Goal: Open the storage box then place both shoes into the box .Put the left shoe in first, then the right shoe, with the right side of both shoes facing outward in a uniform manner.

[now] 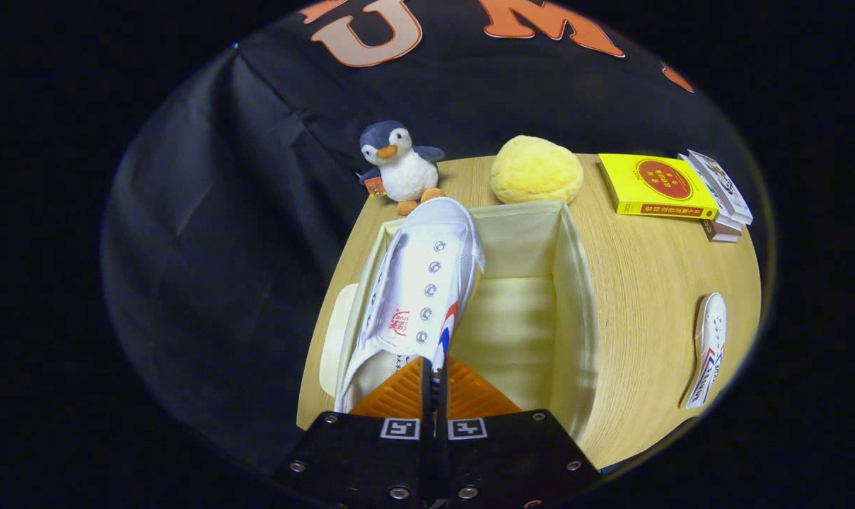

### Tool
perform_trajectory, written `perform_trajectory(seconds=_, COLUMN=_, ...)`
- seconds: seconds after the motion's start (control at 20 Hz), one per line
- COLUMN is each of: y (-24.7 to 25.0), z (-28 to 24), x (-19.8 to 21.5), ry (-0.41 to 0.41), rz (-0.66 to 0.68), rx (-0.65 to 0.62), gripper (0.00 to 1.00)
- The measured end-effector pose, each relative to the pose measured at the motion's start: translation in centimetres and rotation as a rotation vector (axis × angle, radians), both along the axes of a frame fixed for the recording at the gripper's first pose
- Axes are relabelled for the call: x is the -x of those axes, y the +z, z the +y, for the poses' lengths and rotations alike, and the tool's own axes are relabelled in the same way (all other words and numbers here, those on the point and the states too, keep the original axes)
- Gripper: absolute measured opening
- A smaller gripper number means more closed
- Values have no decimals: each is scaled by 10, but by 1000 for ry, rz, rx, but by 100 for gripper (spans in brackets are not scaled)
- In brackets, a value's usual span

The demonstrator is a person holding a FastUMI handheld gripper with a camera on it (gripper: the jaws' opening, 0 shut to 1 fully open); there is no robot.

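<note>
You've got the claw (pixel 434 382) pinched tight on the collar edge of the white canvas sneaker (pixel 420 297), dangling it toe-forward over the open fabric storage box (pixel 576 283) so it drops along the left wall. The other sneaker (pixel 708 350) lies on the wood-grain bench (pixel 646 297), well apart.

Canvas shoe (pixel 420 297) — matt wood-grain table (pixel 646 283)

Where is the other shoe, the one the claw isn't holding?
The other shoe lies on the wooden table, to the right of the open storage box, nearer the claw than the yellow book.
</note>
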State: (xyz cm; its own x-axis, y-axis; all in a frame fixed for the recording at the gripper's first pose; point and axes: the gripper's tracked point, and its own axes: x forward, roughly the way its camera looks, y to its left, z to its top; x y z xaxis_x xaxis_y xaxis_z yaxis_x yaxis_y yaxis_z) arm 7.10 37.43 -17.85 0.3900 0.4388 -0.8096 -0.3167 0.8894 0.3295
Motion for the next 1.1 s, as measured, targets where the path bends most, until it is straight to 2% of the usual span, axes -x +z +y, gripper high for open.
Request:
perform_trajectory(seconds=0.2, y=-11, z=4, x=6, ry=24, rz=-18, rx=52, gripper=0)
perform_trajectory(seconds=0.35, y=-14, z=10, x=20, ry=50, rz=26, rx=27, gripper=3)
perform_trajectory(seconds=0.45, y=-5, z=15, x=17, ry=56, rz=-11, rx=-14, gripper=7)
perform_trajectory(seconds=0.5, y=4, z=16, x=11, ry=41, rz=-42, rx=-40, gripper=13)
perform_trajectory(seconds=0.65, y=27, z=1, x=-6, ry=23, rz=-122, rx=-47, gripper=83)
perform_trajectory(seconds=0.75, y=35, z=-14, x=-9, ry=6, rz=-152, rx=-58, gripper=98)
perform_trajectory(seconds=0.9, y=43, z=-52, x=-14, ry=-40, rz=-166, rx=-67, gripper=99)
perform_trajectory(seconds=1.1, y=38, z=-129, x=-22, ry=-120, rz=-178, rx=-22, gripper=99)
